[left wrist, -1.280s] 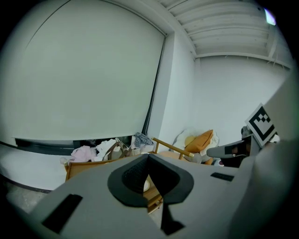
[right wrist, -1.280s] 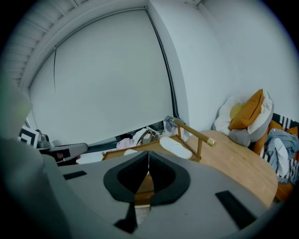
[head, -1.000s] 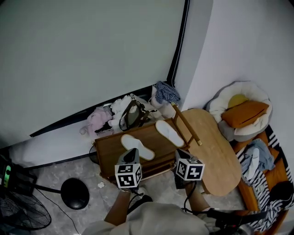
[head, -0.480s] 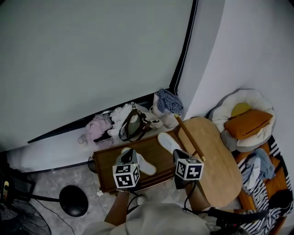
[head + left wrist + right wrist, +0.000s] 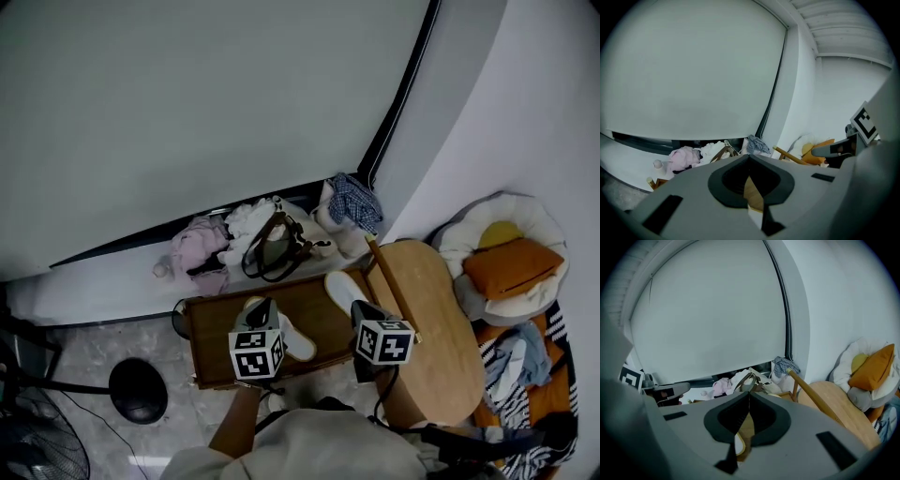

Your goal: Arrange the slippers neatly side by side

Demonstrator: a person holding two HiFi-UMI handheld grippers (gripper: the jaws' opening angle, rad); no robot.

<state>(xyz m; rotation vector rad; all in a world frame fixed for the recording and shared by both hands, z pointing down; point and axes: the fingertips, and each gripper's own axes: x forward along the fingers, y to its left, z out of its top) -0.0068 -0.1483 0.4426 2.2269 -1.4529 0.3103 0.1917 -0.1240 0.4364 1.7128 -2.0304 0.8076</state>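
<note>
The low brown tabletop is seen in the head view beside a round wooden table, with a heap of clothes and a bag piled behind it. Two white slippers are laid on it, well apart and at different angles. The left slipper is slanted near the front edge, and the right slipper near the far right corner. Neither has been shifted over the past second.

What has changed is the approach. Both grippers have been carried closer to the tabletop, so that the left gripper is now shown over the left slipper and the right gripper just beside the right slipper. Contact cannot be confirmed. The fingers of both are clenched tip to tip, with nothing caught between them.

The arranging is judged not yet begun. The fingers would have to be opened before either slipper could be taken and brought alongside the other.
</note>
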